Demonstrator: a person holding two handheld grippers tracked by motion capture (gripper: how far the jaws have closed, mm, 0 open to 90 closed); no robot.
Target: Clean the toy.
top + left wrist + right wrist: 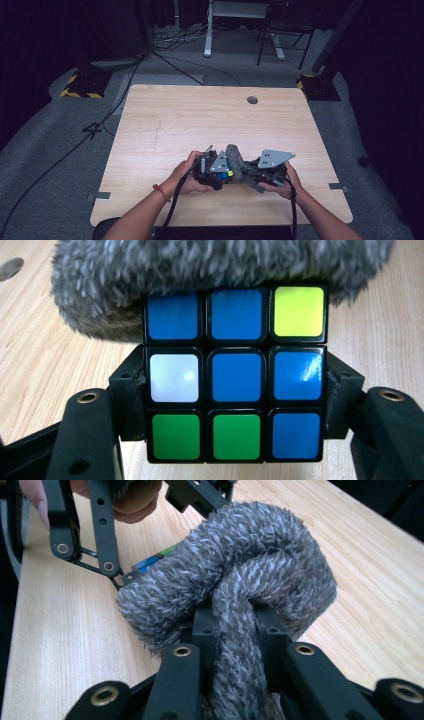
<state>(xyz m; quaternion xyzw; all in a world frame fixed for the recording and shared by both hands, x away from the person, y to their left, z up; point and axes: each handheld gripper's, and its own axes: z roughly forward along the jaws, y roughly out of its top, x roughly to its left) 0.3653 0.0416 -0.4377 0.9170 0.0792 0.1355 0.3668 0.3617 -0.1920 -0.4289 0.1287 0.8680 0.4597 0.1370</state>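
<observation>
A Rubik's cube [235, 377] with blue, white, green and yellow tiles sits clamped between the jaws of my left gripper [235, 405]. In the high view the cube [228, 172] shows as a small coloured patch at the left gripper [220, 172]. A grey fuzzy cloth [235, 585] is pinched between the jaws of my right gripper [235, 645], folded into a thick roll. The cloth [200, 270] presses against the top of the cube. From above, the cloth [239, 165] lies between the two hands, with the right gripper [260, 176] at its right.
The wooden table [200, 120] stretches open behind and beside the hands, with a round cable hole [252, 100] near its far edge. Cables trail from both grippers toward the front edge. Desk legs and floor cables lie beyond the table.
</observation>
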